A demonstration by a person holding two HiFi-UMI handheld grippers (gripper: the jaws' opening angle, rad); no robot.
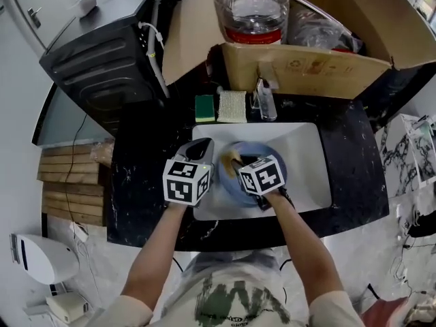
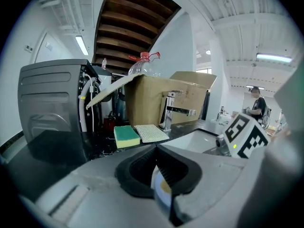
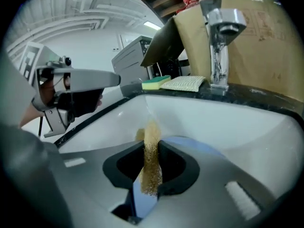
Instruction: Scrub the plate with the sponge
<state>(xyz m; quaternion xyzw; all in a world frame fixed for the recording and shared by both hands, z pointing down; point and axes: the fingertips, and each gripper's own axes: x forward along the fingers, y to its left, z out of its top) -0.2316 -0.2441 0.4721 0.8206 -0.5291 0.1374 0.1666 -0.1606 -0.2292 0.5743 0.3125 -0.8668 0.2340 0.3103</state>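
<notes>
A pale blue plate (image 3: 190, 144) is recorded, a speckled tan sponge (image 3: 151, 160) is noted, the sink (image 1: 310, 176) is found white, a green-and-yellow sponge (image 1: 204, 107) and an off-white woven pad (image 1: 232, 105) are observed, and the counter (image 1: 146, 182) is logged as black with white veining.

1. A black stone counter (image 1: 139, 182) with pale veins is carrying everything here.
2. A white rectangular sink (image 1: 310, 148) is sitting sunk into the counter's middle.
3. A green and yellow sponge (image 1: 204, 107) is lying flat on the counter just behind the sink's back rim.
4. A pale scouring pad (image 1: 231, 106) is lying just beside that sponge, on its right.
5. A metal faucet (image 1: 267, 101) is standing upright right of the pad.
6. A cardboard box (image 1: 306, 70) is standing behind the faucet, flaps open.
7. A black appliance (image 1: 102, 60) is standing at the back left.
8. A blue plate (image 1: 228, 186) is showing over the basin; whether it is touching the bottom, I cannot tell.
</notes>
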